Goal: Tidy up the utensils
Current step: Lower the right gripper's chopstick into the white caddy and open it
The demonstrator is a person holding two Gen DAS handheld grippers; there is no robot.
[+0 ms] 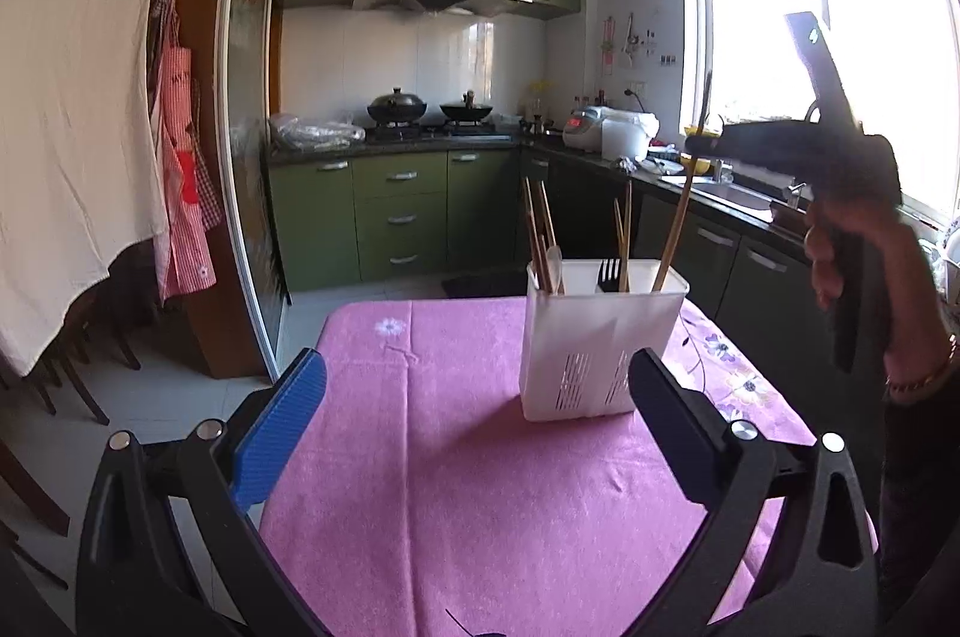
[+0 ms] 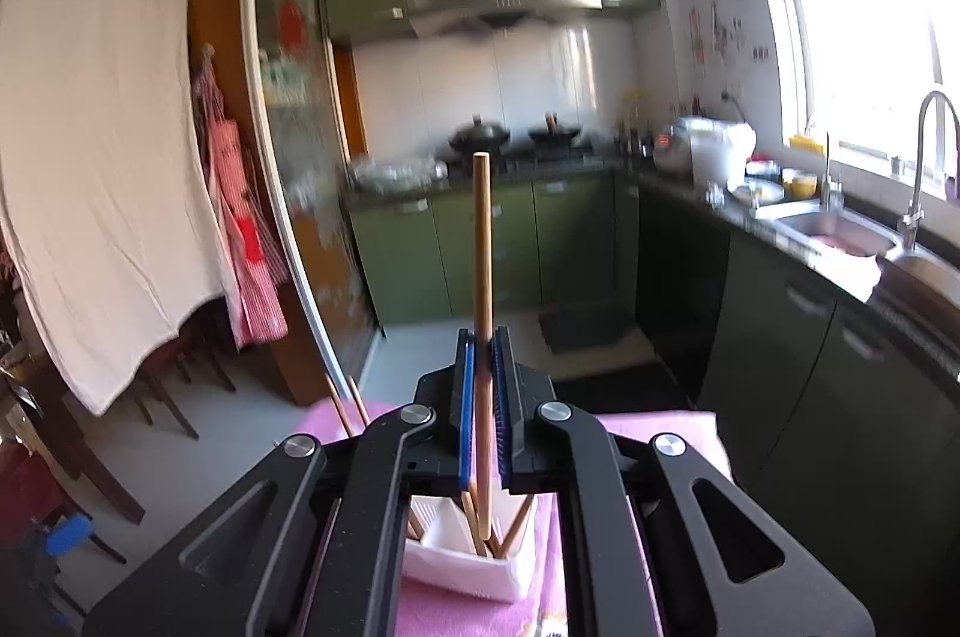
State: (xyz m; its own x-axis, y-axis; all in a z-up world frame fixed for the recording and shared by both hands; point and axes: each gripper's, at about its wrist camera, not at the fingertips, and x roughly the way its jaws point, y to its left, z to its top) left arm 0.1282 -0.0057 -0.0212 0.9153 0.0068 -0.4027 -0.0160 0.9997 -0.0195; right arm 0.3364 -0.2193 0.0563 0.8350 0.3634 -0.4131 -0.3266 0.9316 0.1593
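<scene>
The white utensil holder (image 1: 603, 337) stands upright on the pink tablecloth (image 1: 456, 457), and it's filling up: chopsticks (image 1: 540, 241) and a pale spoon (image 1: 555, 265) at its left end, a black fork (image 1: 609, 274) with two more sticks in the middle. At its right end, one long wooden chopstick (image 1: 678, 223) leans out, lower tip inside the holder. That stick is clamped high up by the right gripper (image 2: 483, 397), above the holder; its blue pads (image 2: 467, 415) are squeezed flat against the wood, which pokes up well past them. Near the holder on the camera side, the left gripper (image 1: 477, 427) hangs over the cloth, fingers spread wide, gripping nothing. Beyond the holder: green kitchen cabinets (image 1: 396, 217) and two dark woks (image 1: 397, 104) on the stove.
</scene>
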